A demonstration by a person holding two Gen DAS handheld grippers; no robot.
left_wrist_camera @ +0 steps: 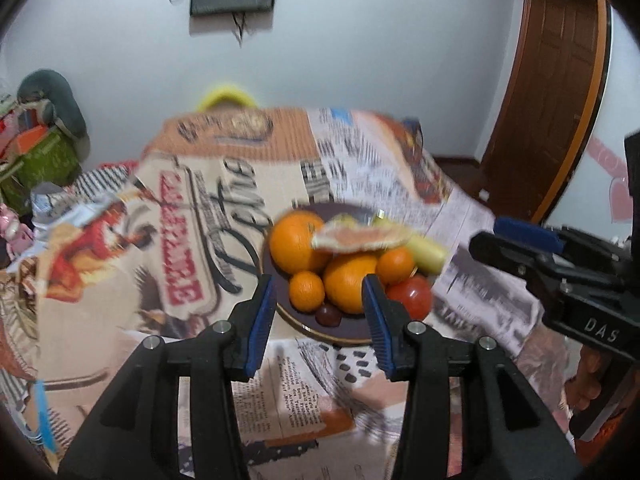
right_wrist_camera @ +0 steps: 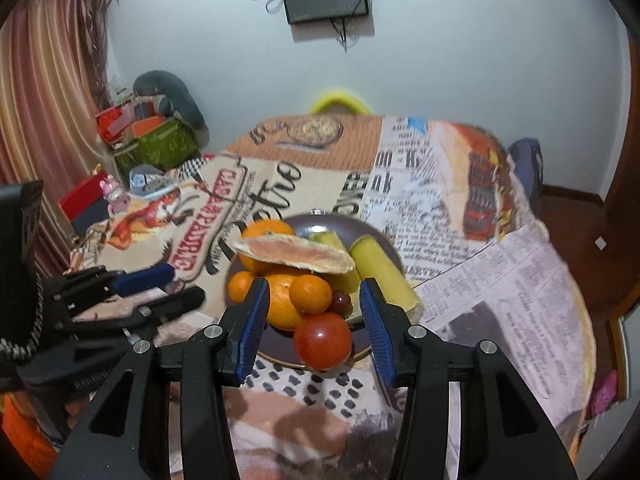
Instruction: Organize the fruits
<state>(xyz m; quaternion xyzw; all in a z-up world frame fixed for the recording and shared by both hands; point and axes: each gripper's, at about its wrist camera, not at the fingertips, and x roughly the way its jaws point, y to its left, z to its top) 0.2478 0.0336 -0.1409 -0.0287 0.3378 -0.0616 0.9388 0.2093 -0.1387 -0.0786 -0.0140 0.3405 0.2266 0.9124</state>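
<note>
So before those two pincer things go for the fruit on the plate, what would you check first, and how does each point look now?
1. Left gripper empty, jaws apart: ok.
2. Right gripper empty, jaws apart: ok.
3. All the fruit sits on the plate: ok.
4. Pomelo wedge balanced on top of the oranges, may slip if they are pulled: not ok.
5. Tomato at the plate's near rim, may roll off: not ok.
6. Where the sorted fruit should go: cannot tell.

Ahead of my jaws the plate (right_wrist_camera: 372, 236) piled with fruit blocks a level pass. The desk (right_wrist_camera: 500, 280) right of the right gripper (right_wrist_camera: 312, 328) lies bare; the left gripper (right_wrist_camera: 160, 284) crowds its left.
</note>
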